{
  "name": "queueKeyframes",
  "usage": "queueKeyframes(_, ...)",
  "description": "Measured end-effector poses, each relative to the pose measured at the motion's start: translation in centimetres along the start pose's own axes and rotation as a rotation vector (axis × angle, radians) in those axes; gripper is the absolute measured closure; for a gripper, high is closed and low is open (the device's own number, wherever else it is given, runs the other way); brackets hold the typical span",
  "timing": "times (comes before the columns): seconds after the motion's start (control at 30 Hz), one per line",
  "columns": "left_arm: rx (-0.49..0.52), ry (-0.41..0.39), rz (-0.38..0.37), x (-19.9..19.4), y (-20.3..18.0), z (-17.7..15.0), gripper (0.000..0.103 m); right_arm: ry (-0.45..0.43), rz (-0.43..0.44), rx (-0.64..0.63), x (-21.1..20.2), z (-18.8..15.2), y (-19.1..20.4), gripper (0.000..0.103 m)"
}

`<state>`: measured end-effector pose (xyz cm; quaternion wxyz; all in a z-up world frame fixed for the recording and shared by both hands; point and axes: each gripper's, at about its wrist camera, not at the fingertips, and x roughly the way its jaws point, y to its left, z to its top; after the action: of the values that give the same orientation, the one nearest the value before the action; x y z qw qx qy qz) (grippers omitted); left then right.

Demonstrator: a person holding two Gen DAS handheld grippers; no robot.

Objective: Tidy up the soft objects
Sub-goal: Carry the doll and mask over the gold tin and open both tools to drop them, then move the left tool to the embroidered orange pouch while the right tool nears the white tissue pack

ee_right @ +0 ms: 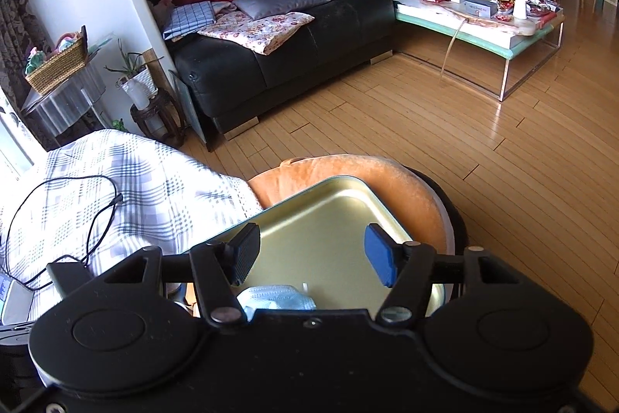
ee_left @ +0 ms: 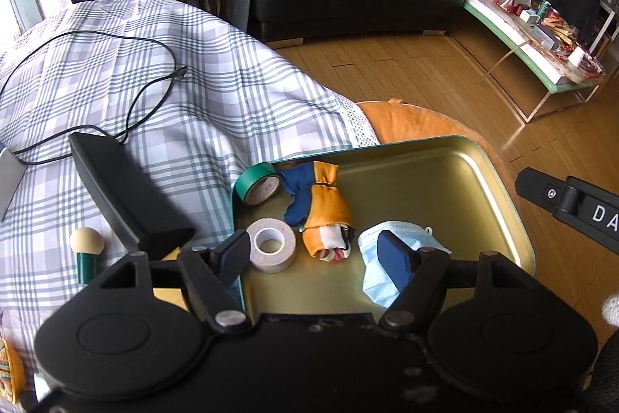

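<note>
A gold metal tray [ee_left: 445,180] sits on an orange cushion [ee_left: 406,120], its left edge against a plaid cloth [ee_left: 174,95]. In the tray lies a rolled cloth bundle [ee_left: 321,208], blue and orange with a white patterned end; its long axis runs from the tray's far left corner toward the near edge, the white end pointing at the camera. Just right of the bundle, apart from it, a light blue face mask [ee_left: 387,258] lies crumpled near the tray's front edge, its length running from the tray's middle toward the near edge. Left of the bundle, a beige roll of tape [ee_left: 271,244] lies flat inside the tray, and a green roll of tape [ee_left: 259,182] leans in the tray's far left corner, touching the bundle's blue end.

The left gripper [ee_left: 313,258] hovers above the tray's near edge with its jaws wide apart and nothing pinched; the beige roll and the bundle's white end show between them, and the right pad stands in front of the mask. The right gripper [ee_right: 313,258] also stands wide open over the tray with bare metal between its pads; the mask [ee_right: 276,297] shows just below its left pad, partly hidden by the body.

Left of the tray, on the plaid cloth, are a black cable [ee_left: 116,91], a black wedge-shaped object [ee_left: 123,196] and a green stick with a cream ball top [ee_left: 87,250]. At the tray's right the other tool carries white letters "DA", the rest cut off
</note>
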<state>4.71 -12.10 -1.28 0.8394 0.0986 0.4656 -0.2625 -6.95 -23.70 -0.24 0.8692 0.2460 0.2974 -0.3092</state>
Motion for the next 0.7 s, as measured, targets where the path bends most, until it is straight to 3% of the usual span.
queueKeyframes(0.33,-0.038,-0.029,0.038,-2.3,2.8,-1.4,0.024,-0.014,0.019,-0.043,-1.4,-0.1,1.6,0.045)
queueKeyframes(0.7,-0.110,-0.057,0.122,-5.2,8.9,-4.0,0.017,-0.020,0.107,-0.154,-3.0,-1.5,6.6,0.045)
